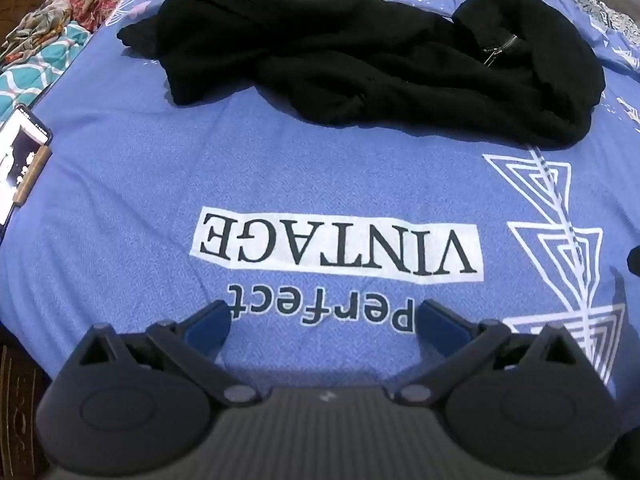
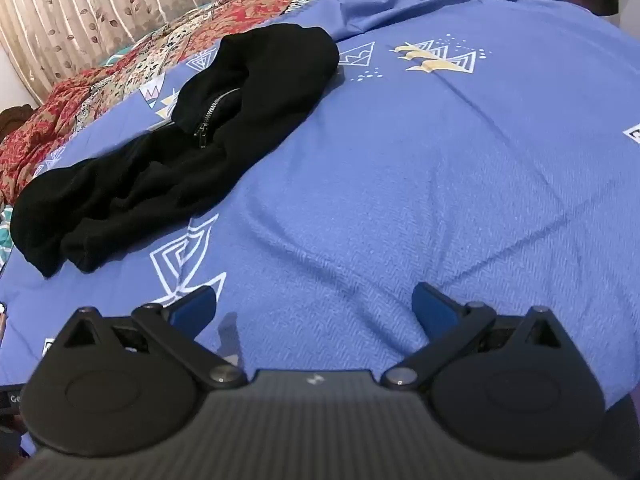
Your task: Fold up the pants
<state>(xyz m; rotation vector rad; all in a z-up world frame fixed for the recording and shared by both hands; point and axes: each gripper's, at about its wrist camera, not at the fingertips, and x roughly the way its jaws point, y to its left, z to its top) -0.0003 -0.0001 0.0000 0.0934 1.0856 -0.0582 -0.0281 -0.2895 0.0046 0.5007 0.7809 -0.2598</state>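
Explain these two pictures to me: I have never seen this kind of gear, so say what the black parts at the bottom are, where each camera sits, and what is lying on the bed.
Each picture comes from a small wide-angle camera fixed on a hand-held gripper, looking forward along its two fingers. One shows the left gripper, the other the right gripper. A person holds one in each hand; there is no robot arm. Both sets of blue-padded fingers stand wide open and hold nothing. Ahead of them lies a crumpled pair of black pants, its zipper showing, on a blue printed bedsheet. A phone rests at the sheet's left edge. The pants are not yet folded or touched.
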